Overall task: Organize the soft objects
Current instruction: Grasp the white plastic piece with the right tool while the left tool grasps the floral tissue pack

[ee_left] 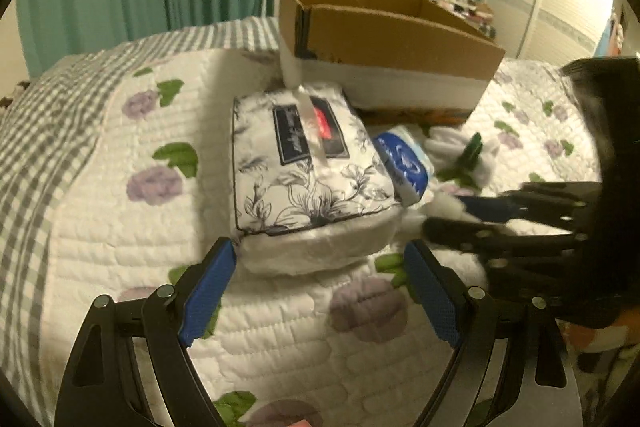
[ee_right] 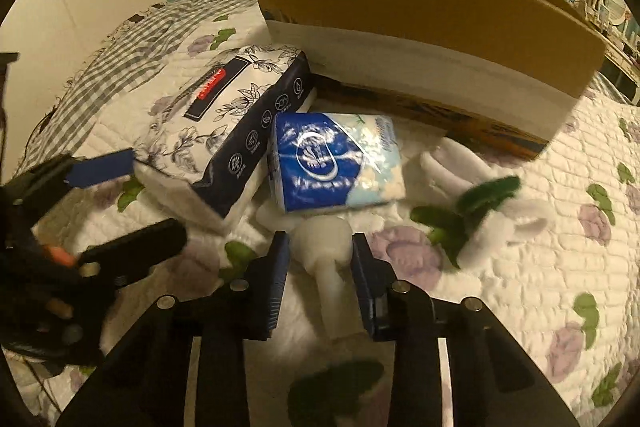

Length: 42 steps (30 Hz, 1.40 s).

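A floral tissue pack (ee_left: 308, 171) lies on the quilted bed, its near end between the jaws of my open left gripper (ee_left: 320, 259). A blue tissue pack (ee_left: 404, 163) lies right of it. In the right wrist view the floral pack (ee_right: 224, 131) and blue pack (ee_right: 332, 159) lie side by side. My right gripper (ee_right: 320, 251) has its pads either side of a white plush limb (ee_right: 324, 247), seemingly closed on it. A white plush toy with green leaves (ee_right: 472, 199) lies to the right. My right gripper also shows in the left wrist view (ee_left: 452, 215).
An open cardboard box (ee_left: 384, 39) stands on the bed behind the packs, also in the right wrist view (ee_right: 432, 39). The floral quilt (ee_left: 120, 187) covers the bed, with a grey checked sheet (ee_left: 36, 131) at left. Green curtains, a TV and a dresser are behind.
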{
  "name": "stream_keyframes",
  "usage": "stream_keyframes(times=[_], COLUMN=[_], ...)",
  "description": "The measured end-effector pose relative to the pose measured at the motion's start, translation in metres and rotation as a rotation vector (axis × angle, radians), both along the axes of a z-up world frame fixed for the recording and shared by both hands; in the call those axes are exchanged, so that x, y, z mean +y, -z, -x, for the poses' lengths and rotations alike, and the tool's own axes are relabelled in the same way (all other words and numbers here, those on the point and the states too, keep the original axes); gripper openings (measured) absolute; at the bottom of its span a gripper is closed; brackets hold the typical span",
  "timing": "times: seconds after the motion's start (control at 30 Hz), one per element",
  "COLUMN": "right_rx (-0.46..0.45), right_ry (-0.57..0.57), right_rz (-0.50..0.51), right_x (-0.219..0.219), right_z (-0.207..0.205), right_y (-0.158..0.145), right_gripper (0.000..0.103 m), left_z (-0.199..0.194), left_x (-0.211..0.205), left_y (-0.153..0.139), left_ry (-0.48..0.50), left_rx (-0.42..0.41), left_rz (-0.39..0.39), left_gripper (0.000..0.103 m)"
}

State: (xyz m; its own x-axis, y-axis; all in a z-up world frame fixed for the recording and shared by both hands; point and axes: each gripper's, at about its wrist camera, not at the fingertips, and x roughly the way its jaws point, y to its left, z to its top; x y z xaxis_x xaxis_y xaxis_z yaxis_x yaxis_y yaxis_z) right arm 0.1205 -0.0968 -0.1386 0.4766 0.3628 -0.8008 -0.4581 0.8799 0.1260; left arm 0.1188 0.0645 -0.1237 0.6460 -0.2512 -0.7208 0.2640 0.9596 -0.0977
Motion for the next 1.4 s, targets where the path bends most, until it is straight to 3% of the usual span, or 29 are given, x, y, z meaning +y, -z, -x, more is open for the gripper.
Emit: stream_keyframes(times=[0.17, 0.37, 0.8, 1.03, 1.17, 1.4], right_rx=[-0.03, -0.08, -0.075, -0.086, -0.119, -0.18], right_ry=[0.033, 0.123, 0.165, 0.163, 0.168, 0.186], right_rz=[0.009, -0.016, -0.014, -0.016, -0.029, -0.076], right_x=[-0.018, -0.047, -0.057, -0.056, -0.06, -0.073], right_z=[0.018, 0.017, 0.004, 0.01, 0.019, 0.041], right_y=[-0.014, -0.033, -0.031, -0.037, -0.053, -0.084], right_gripper=[0.03, 0.03, 0.03, 0.03, 0.03, 0.03], left_z=[-0.004, -0.015, -0.039, -0.03, -0.015, 0.028], left_x=[-0.001, -0.004, -0.016, -0.014, -0.011, -0.012], left_y=[0.007, 0.006, 0.017, 0.012, 0.002, -0.03], left_ry=[-0.033, -0.067, -0.111, -0.074, -0.05, -0.021], left_rx=[0.011, 0.029, 0.017, -0.003, -0.008, -0.072], left_rz=[-0.014, 0.024, -0.008, -0.002, 0.044, 0.045], left_gripper=[0.087, 0.087, 0.087, 0.08, 0.076, 0.075])
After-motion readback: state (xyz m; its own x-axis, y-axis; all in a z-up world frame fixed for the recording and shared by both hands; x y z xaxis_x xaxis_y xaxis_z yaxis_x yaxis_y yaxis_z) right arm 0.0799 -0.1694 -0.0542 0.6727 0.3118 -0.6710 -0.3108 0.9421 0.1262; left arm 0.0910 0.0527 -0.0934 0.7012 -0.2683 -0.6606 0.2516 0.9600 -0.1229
